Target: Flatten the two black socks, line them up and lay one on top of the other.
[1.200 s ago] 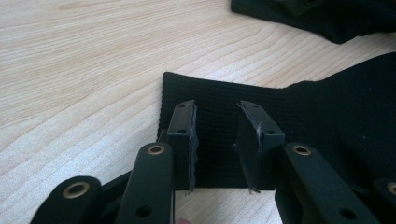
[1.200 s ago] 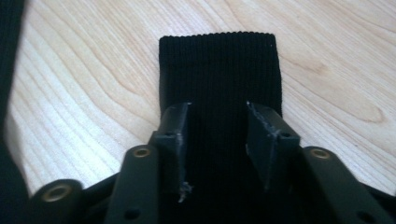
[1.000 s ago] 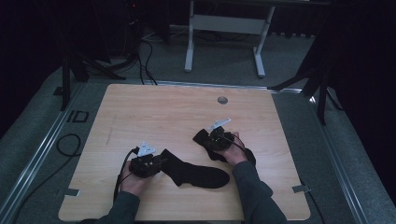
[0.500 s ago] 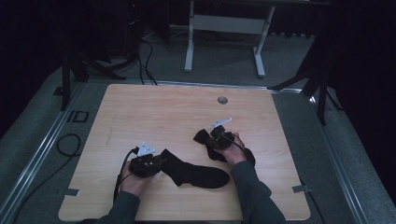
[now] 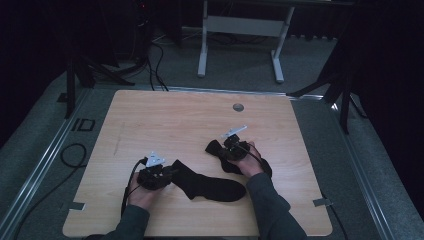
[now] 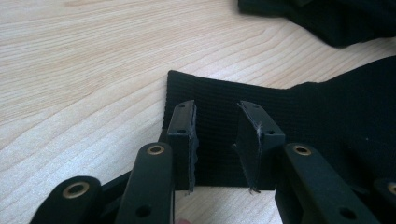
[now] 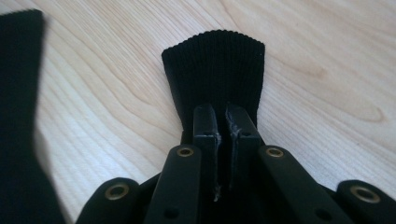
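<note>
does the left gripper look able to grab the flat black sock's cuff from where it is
Probably yes: the left gripper stands open with its fingers astride the ribbed cuff of the flat black sock, nothing between.

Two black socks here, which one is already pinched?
The smaller sock farther up the table: the right gripper is shut on it. The long sock lies between the left gripper's open fingers.

"ID" on the floor (image 5: 83, 124)

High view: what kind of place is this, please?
Probably a recording studio or lab, not a home: a bare wooden table on grey carpet, dark surroundings, black stands and loose cables behind it.
</note>
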Tool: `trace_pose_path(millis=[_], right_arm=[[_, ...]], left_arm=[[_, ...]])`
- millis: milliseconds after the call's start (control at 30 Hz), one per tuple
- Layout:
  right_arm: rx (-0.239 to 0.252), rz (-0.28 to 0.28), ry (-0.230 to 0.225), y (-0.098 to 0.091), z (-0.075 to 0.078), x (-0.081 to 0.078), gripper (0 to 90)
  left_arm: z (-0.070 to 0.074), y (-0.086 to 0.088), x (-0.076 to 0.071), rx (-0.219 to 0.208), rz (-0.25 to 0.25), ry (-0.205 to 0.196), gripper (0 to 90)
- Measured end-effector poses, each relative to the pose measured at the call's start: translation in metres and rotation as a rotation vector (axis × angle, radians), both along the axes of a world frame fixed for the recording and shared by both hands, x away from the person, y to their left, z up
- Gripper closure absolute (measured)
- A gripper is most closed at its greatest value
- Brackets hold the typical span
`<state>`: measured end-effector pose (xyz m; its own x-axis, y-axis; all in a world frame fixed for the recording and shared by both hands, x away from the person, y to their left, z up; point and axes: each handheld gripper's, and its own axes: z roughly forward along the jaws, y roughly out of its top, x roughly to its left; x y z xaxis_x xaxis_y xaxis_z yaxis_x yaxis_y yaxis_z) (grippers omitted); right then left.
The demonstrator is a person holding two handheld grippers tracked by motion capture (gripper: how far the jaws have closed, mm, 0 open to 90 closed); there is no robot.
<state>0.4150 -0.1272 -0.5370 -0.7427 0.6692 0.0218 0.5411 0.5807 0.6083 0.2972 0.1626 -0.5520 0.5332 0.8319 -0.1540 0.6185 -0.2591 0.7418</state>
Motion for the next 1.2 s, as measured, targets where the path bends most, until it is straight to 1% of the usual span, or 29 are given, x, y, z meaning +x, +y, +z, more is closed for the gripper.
trace_pose_path(millis=[133, 400, 567, 767, 933, 1000, 1200], right_arm=[[0.009, 0.014, -0.022, 0.003, 0.011, -0.004, 84.2], [0.066, 0.033, -0.050, 0.008, 0.035, -0.009, 84.0], [0.097, 0.048, -0.053, 0.013, 0.043, -0.010, 83.8], [0.109, 0.063, -0.058, 0.019, 0.049, -0.013, 83.9], [0.127, 0.078, -0.079, 0.027, 0.061, -0.022, 83.9], [0.129, 0.088, -0.091, 0.031, 0.065, -0.025, 83.8], [0.149, 0.110, -0.130, 0.040, 0.084, -0.035, 83.8]], left_arm=[[0.000, 0.000, 0.000, 0.002, 0.002, 0.000, 68.2], [0.000, 0.001, 0.000, 0.002, 0.009, 0.003, 68.1], [0.000, 0.002, 0.000, 0.001, 0.015, 0.006, 67.9], [-0.001, 0.002, 0.000, 0.003, 0.018, 0.009, 67.8], [-0.001, 0.003, 0.001, 0.006, 0.022, 0.013, 67.8], [-0.001, 0.003, 0.001, 0.001, 0.028, 0.012, 67.8], [-0.001, 0.004, 0.001, 0.004, 0.029, 0.016, 68.3]])
